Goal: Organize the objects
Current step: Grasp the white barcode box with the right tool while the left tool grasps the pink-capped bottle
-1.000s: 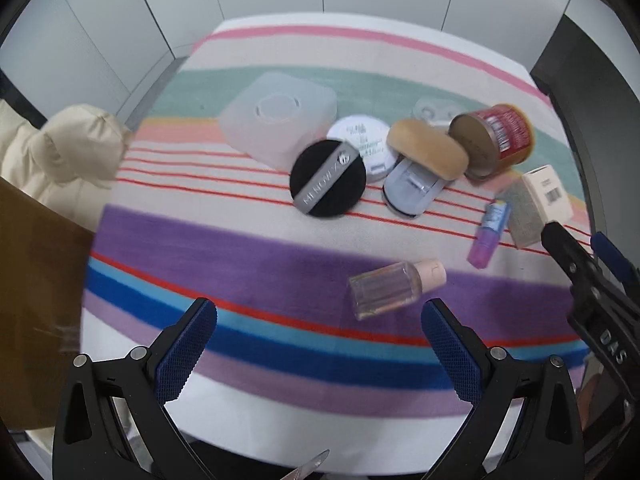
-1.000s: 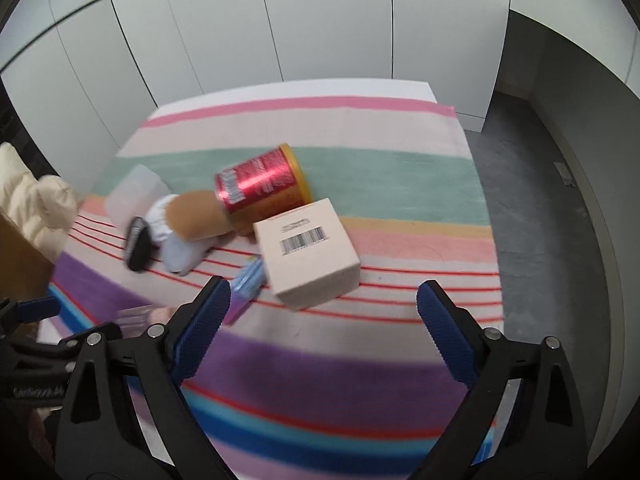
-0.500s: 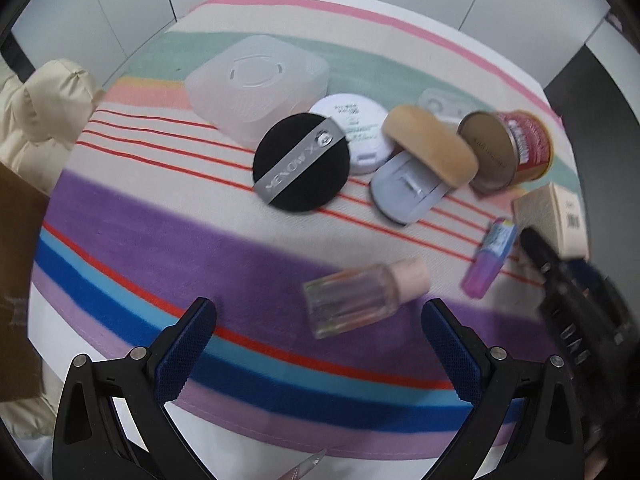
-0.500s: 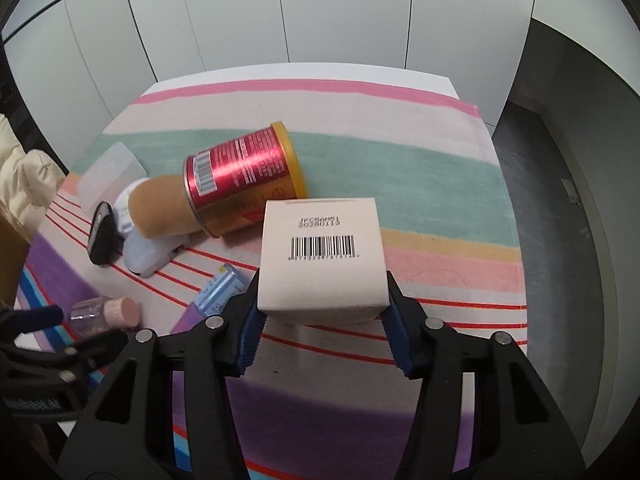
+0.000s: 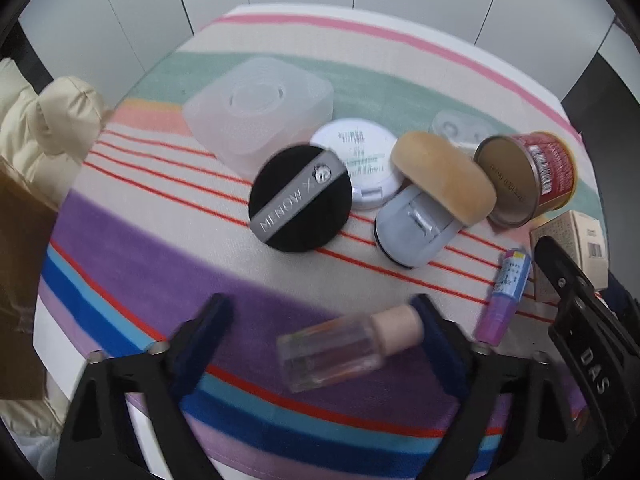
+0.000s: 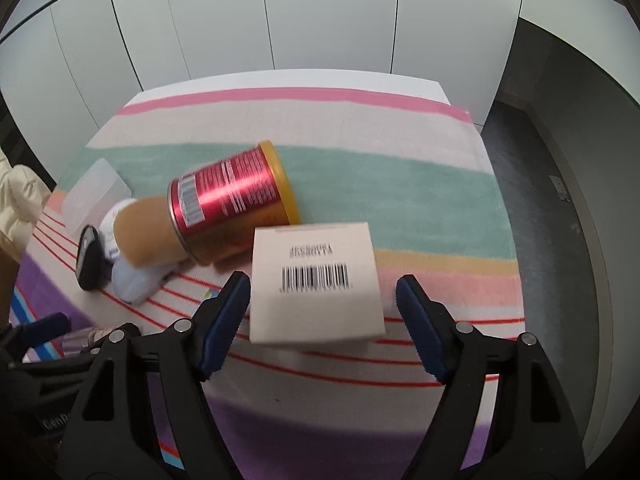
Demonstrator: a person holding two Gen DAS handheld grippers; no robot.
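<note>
Lying on its side at the lower middle of the left view, a small glass bottle [image 5: 348, 350] with a pale pink cap is bracketed by the left tongs [image 5: 320, 328], whose jaws have just been closing; the right pad sits at the cap, the left pad is apart from the glass, so nothing is clamped yet. The bottle is judged hard, smooth, slippery and breakable, best taken across its flat clear body rather than the rounded cap. In the right view a cardboard box [image 6: 316, 284] with a barcode is seen at the lower middle between the right tongs [image 6: 320, 304], whose jaws have just been opening; both pads stand clear of it. It is judged light, stiff-edged and crushable, best held on opposite flat faces. Everything rests on a soft striped cloth [image 5: 160, 248] over the table.
</note>
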